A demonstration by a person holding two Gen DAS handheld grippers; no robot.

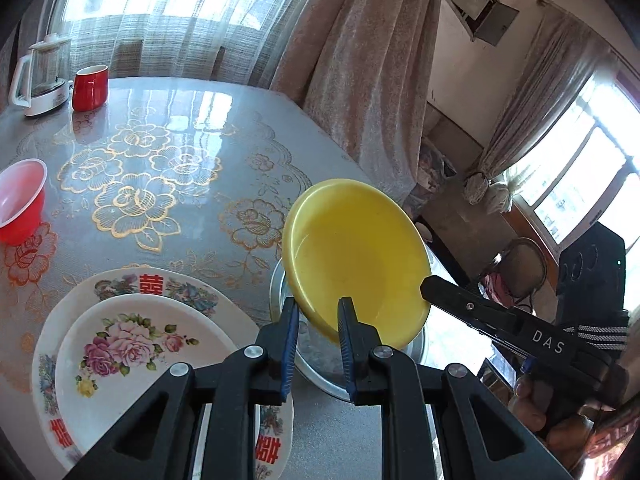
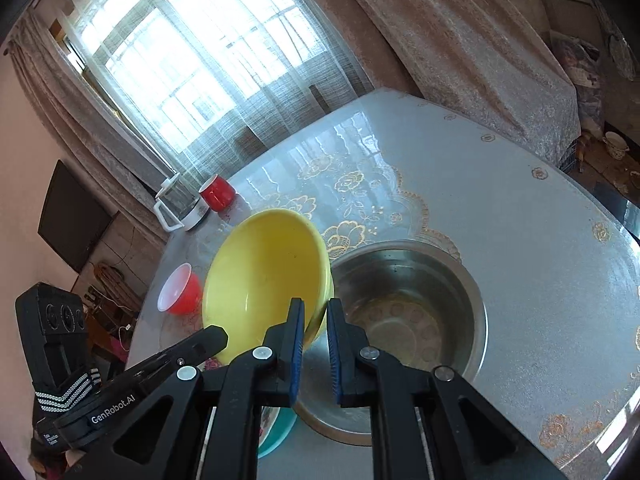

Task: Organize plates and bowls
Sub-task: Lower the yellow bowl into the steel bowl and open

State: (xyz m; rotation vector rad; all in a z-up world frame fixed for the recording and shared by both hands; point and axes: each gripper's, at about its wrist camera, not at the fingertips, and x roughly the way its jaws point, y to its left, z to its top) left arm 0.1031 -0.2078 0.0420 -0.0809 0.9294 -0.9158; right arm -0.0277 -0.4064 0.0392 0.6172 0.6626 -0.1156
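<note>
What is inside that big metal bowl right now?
The metal bowl looks empty, only its patterned base showing; the lifted yellow bowl and right gripper hide its near-left part.

Colours: yellow bowl [image 1: 356, 256], steel basin [image 2: 408, 312], red cups.
Bench [image 1: 192, 128] cover grey with gold rose outlines; small plate [image 1: 132, 344] white with pink roses; big plate [image 1: 120, 284] white, red characters; hand-held gripper [image 1: 318, 312] black, blue pads.

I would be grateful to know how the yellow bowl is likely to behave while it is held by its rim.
The yellow bowl looks like thin, glossy plastic, so probably light and somewhat slippery. Both tongs, left and right, pinch only its rim, and it hangs tilted over the steel basin, so it may pivot or slip.
</note>
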